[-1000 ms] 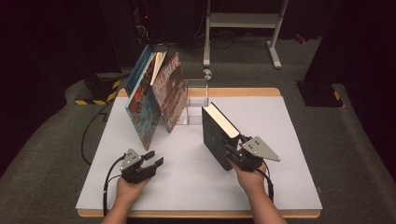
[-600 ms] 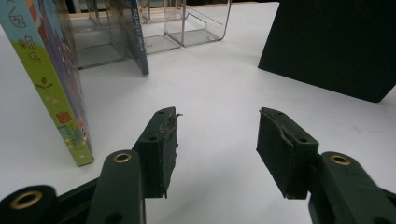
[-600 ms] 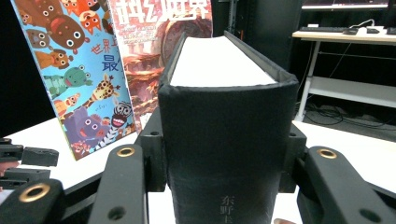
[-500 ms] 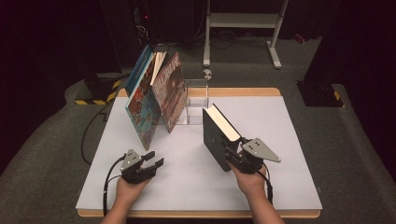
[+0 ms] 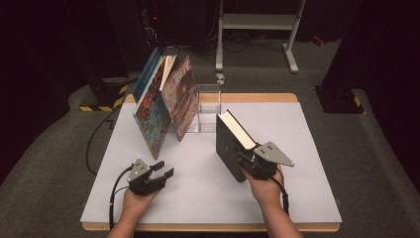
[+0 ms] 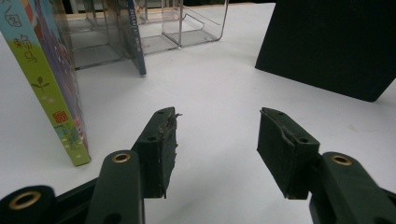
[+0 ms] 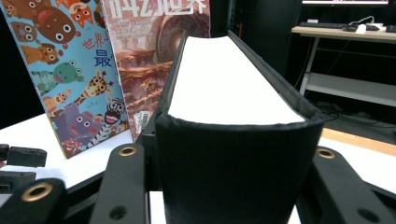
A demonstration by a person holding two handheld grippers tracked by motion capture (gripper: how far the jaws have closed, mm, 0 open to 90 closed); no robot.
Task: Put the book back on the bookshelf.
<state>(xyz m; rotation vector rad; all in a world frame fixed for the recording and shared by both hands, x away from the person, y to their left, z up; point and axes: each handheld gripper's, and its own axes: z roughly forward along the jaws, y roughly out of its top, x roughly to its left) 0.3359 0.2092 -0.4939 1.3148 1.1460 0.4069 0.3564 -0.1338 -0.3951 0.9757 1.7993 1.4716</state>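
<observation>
A thick black book (image 5: 227,146) stands upright on its edge at the middle right of the white table (image 5: 302,148), white pages (image 7: 233,79) facing up. My right gripper (image 5: 244,161) is shut on its near end, one jaw against each cover. Its jaws have just been closing, with the book (image 7: 233,186) between them. My left gripper (image 5: 165,169) rests low at the front left, open, with nothing between its pads (image 6: 217,140). The black book (image 6: 327,42) stands off to its right.
Two picture books lean at the back left: a blue animal one (image 5: 151,119) (image 7: 70,70) and a brown one (image 5: 181,96) (image 7: 144,60). A clear acrylic rack (image 5: 208,106) (image 6: 187,23) stands behind them. A white metal stand (image 5: 257,22) is on the floor beyond.
</observation>
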